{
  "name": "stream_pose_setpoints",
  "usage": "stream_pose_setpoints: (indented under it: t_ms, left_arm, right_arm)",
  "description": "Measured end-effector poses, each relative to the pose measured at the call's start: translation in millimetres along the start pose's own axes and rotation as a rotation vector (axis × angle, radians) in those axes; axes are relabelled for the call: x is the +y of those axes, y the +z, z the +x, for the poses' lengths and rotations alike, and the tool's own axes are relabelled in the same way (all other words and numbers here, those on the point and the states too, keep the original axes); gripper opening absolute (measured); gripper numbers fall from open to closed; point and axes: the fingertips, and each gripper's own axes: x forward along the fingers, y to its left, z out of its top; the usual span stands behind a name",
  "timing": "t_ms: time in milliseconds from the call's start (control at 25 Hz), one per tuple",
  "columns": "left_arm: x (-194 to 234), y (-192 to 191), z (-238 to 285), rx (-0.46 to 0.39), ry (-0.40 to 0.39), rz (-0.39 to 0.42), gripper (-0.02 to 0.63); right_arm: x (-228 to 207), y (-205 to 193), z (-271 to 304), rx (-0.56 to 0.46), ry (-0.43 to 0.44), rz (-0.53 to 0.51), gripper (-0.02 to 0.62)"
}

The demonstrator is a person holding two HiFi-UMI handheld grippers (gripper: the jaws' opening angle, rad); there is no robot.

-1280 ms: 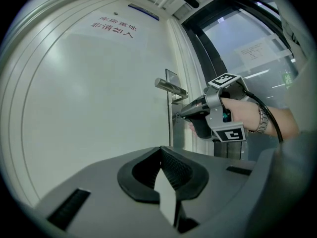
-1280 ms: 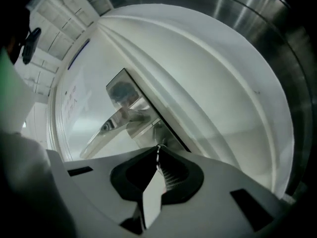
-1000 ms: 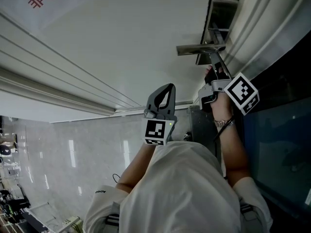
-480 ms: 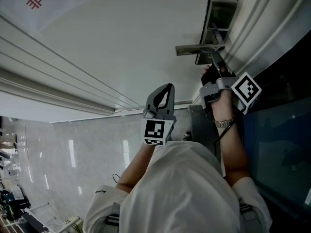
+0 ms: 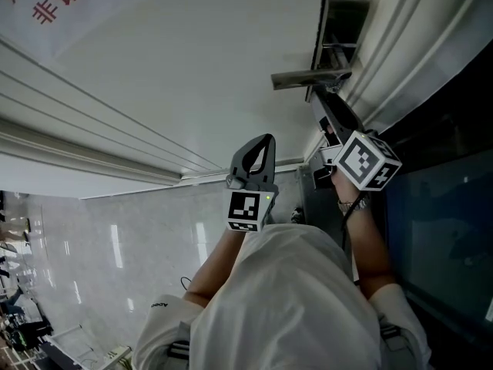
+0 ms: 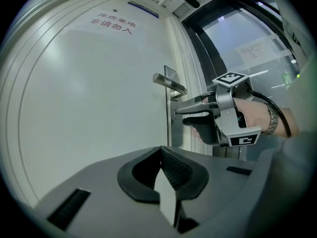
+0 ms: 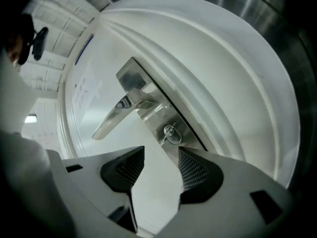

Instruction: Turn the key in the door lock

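Both jaws of the right gripper had just been opening and stood released with nothing between them. The key sat in the lock just above them at mid-frame, below the door handle. A sound grip would centre the key's head between the pads before clenching. The left gripper was clenched and empty.

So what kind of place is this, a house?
Probably an office or shop corridor, not a house: a white door with red printed lettering and a metal lever handle, a dark glass wall beside it, and a shiny tiled floor.
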Motion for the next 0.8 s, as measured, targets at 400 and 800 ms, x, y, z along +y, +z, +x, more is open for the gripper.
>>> stream_pose_setpoints:
  t_ms: [400,800]
  left_arm:
    - [0,1,1,-0.004,-0.001,-0.002,0.009]
    - [1,0,0,-0.002,0.0,0.0,0.009]
  right_arm:
    - [1,15,-1,-0.001,-0.155,-0.564,0.189]
    - [6,15,2,0.051,-0.262,-1.144,0.189]
